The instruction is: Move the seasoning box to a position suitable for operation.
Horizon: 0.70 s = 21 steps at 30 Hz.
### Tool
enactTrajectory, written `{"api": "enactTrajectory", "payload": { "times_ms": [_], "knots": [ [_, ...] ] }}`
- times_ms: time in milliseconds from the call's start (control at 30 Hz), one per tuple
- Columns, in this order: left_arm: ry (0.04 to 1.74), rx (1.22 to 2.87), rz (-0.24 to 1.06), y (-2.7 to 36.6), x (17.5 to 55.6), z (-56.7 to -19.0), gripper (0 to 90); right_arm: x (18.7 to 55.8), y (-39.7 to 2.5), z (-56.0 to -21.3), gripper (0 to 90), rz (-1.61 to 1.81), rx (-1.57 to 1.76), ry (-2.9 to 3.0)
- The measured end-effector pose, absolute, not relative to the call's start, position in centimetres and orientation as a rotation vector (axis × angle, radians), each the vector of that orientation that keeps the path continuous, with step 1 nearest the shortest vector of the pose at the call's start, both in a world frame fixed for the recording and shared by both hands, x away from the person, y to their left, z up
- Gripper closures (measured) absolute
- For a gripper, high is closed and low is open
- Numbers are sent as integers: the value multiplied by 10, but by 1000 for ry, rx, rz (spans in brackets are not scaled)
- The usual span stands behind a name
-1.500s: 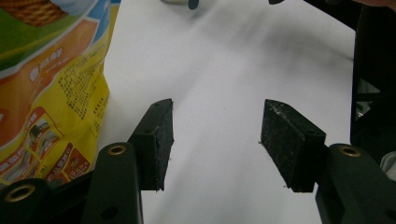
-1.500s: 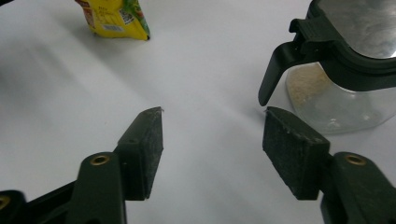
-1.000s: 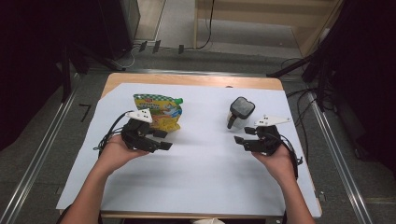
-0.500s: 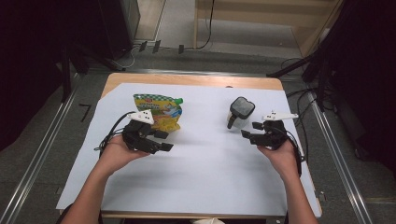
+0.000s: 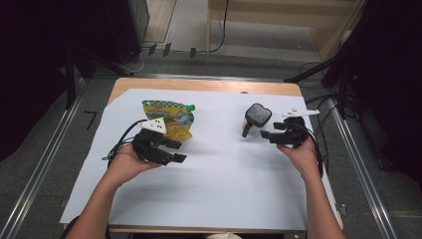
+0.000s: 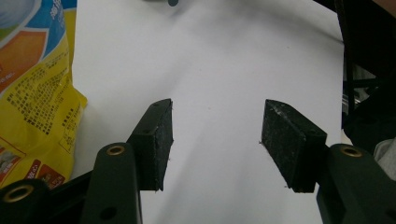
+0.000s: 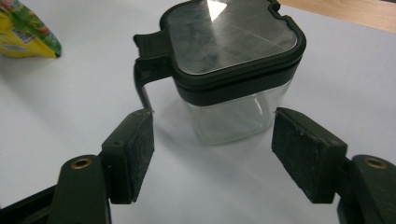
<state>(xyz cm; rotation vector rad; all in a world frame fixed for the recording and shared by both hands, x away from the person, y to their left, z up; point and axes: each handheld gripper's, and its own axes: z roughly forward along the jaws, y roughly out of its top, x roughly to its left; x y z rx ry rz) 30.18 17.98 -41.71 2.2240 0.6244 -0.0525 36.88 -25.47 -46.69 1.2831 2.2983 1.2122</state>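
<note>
— Two things sit on the table, and neither is picked up yet, right?

— Right. The right gripper (image 7: 212, 149) has its jaws spread wide, one each side of the clear jar (image 7: 232, 70), not touching it. The jar stands upright on the right half of the white sheet (image 5: 224, 189), its dark lid (image 5: 258, 114) shut and its handle (image 7: 144, 84) turned toward the person.

— And the other hand?

— The left gripper (image 6: 215, 140) is open too, with nothing between the jaws but bare sheet. The yellow snack bag (image 5: 169, 121) lies flat just beside it, on the left half.

— So how far along would you say?

— Barely begun, I'd judge. The approach to the jar looks done; the grasp and whatever follows are left.

— What about the surroundings?

— A wooden table (image 5: 199, 84) covered by the white sheet, grey floor around it, metal rails at both sides, cables (image 5: 164, 50) on the floor beyond, and a wooden frame at the far end.
</note>
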Motion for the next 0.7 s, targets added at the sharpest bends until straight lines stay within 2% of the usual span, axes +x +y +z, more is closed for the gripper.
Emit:
{"api": "enactTrajectory", "payload": {
  "times_ms": [467,700],
  "knots": [
    [633,2214,-46,183,294,-419,445,391,-251,-487,241,1174,1253,2305],
    [653,2218,-48,186,289,-422,445,403,-244,-497,154,1196,1211,2304]
  ]
}}
